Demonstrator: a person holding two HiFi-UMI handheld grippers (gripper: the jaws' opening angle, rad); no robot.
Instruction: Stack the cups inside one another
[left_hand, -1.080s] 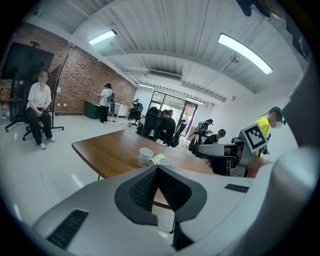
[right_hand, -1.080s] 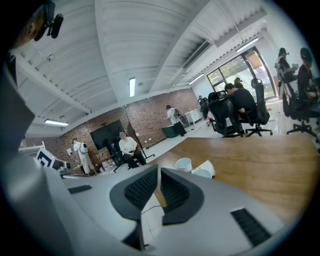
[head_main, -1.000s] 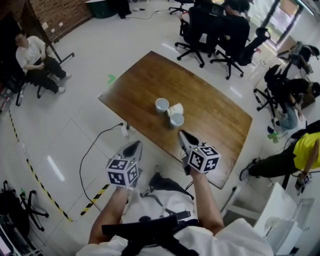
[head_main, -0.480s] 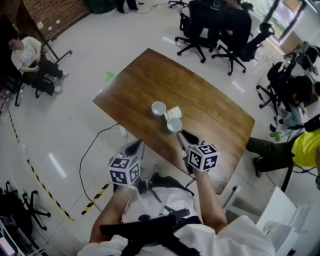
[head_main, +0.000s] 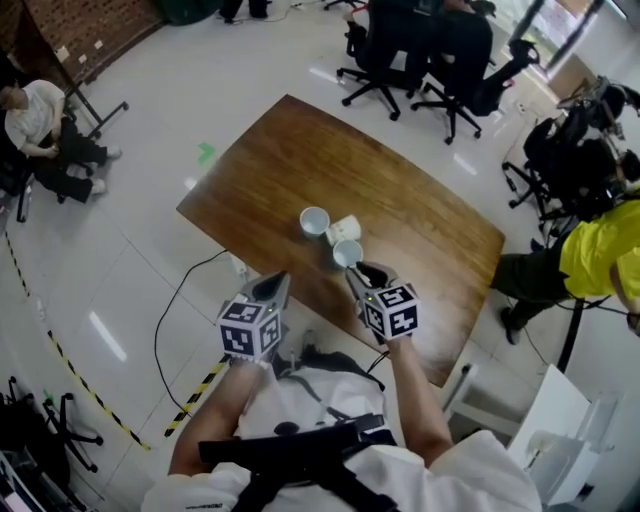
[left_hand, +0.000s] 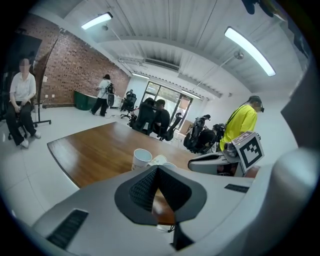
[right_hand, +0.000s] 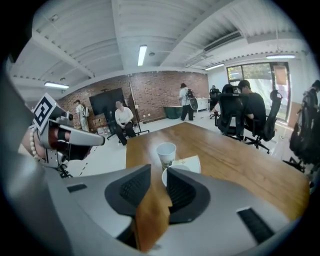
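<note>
Three cups on surface (head_main: 270, 170): far-left cup (head_main: 314, 221) upright, middle cup (head_main: 346, 229) lying tipped, nearest cup (head_main: 347, 253) upright; right tool (head_main: 364, 272) opening, empty, just short of nearest cup; left tool (head_main: 272, 288) clenched, empty; risk: a jaw clipping the rim could topple this light cup.

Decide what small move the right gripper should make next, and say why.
Probably ease the right gripper forward and down so its jaws straddle the rim of the nearest cup. Its jaws are opening with nothing between them, and that upright cup stands just ahead of their tips.
</note>
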